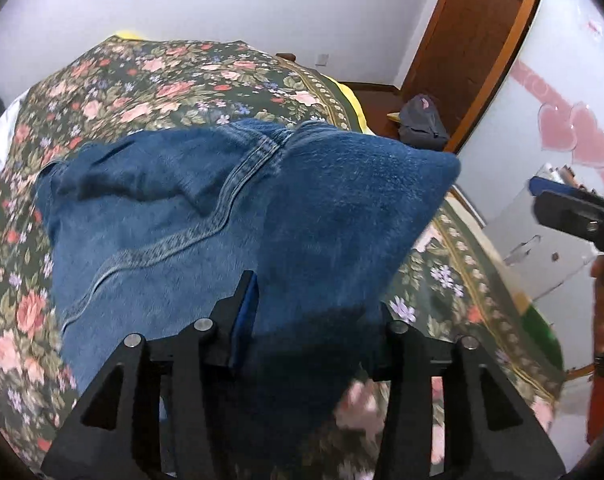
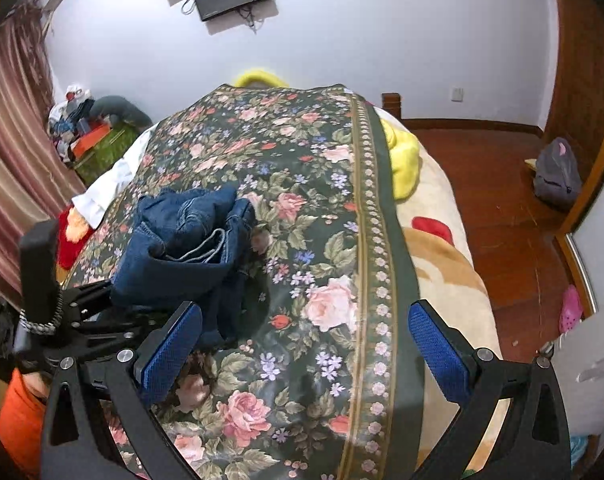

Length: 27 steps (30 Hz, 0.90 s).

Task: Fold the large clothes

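Between the half-parted left gripper [image 1: 314, 312] jaws, bunched jeans [image 1: 222, 208] lie, apparently unpinched.
Right gripper [image 2: 306, 344] spread, empty; the loose fold could slump apart.

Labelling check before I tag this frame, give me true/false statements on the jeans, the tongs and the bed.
1. The folded blue denim jeans lie on the dark floral bedspread. True.
2. The right tongs are shut on the jeans. False: their jaws stand wide apart, with only bedspread between them.
3. The jeans lie spread out flat at full length. False: they are folded into a bundle.
4. The left tongs have denim between their fingers. True.
5. A wooden door shows behind the bed. True.
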Available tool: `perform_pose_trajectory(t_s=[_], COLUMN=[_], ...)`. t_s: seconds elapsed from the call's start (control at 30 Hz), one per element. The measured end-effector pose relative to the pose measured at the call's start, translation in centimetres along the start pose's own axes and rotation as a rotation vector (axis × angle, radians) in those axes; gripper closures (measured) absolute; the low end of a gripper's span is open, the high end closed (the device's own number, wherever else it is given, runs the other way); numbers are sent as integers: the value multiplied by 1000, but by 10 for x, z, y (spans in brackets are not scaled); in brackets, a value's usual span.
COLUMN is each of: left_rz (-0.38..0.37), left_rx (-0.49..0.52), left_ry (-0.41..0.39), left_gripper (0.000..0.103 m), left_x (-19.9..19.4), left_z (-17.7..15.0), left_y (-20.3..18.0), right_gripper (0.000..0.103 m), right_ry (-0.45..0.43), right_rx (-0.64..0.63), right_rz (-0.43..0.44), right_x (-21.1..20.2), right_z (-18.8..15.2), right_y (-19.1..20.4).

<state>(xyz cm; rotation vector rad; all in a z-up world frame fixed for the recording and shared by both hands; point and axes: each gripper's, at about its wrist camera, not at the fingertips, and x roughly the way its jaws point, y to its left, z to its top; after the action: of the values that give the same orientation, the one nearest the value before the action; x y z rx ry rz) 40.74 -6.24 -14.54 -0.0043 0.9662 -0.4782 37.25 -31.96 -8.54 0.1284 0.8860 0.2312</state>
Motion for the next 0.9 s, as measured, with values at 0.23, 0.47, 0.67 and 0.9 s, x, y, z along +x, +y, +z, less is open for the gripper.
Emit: perform_pose_trajectory(t_s=[0.23, 0.47, 0.67, 0.9], left_rz=[-52, 111, 115, 44], left_rx=[-78, -152, -241, -287], left_ry=[-49, -109, 3, 5], left_gripper=[46, 38, 31, 15], left_x=[-61, -88, -49, -37], left_z=[-24, -30, -61, -91], left_y=[15, 67, 102, 108], right_gripper=[0, 0, 0, 0], right_ry=[-39, 7, 157, 230], right_rx=[-55, -135, -159, -104], right_rz=[108, 130, 0, 37], right_x=[-1, 41, 102, 120], right_z=[17, 33, 1, -40], right_y=[47, 95, 84, 53])
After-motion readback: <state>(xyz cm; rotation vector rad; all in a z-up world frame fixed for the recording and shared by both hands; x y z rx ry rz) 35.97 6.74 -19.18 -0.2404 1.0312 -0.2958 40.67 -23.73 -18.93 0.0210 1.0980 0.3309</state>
